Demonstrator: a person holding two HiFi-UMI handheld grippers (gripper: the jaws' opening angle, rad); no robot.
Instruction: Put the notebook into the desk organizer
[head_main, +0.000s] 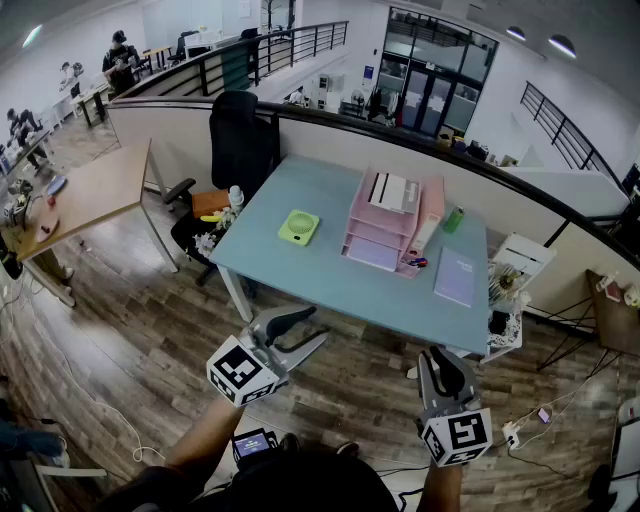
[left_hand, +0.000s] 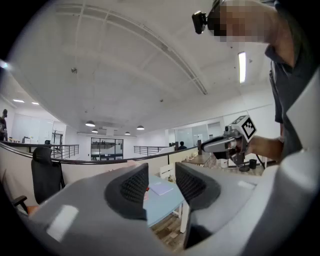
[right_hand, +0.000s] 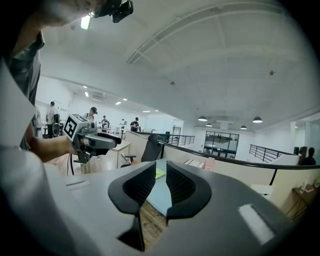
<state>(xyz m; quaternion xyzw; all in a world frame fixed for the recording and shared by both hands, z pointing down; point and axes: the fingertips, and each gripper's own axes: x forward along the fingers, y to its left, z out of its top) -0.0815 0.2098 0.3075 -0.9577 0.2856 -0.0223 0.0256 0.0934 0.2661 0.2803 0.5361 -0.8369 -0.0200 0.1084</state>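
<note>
Both grippers hang short of the table (head_main: 300, 275), well apart from everything on it.

- Left gripper (head_main: 308, 332): jaws spread, nothing between them.
- Pink desk organizer (head_main: 385, 225): stands mid-table.
- Right gripper (head_main: 440, 358): jaws drawn almost together, empty.
- Notebook (head_main: 456, 277): lies flat, just right of the organizer, near the table's right edge.

Risks, as I judge them: the flat, thin notebook gives the jaws little to bite, so a sliding approach may nudge it off that edge. The organizer may also shift if bumped.
</note>
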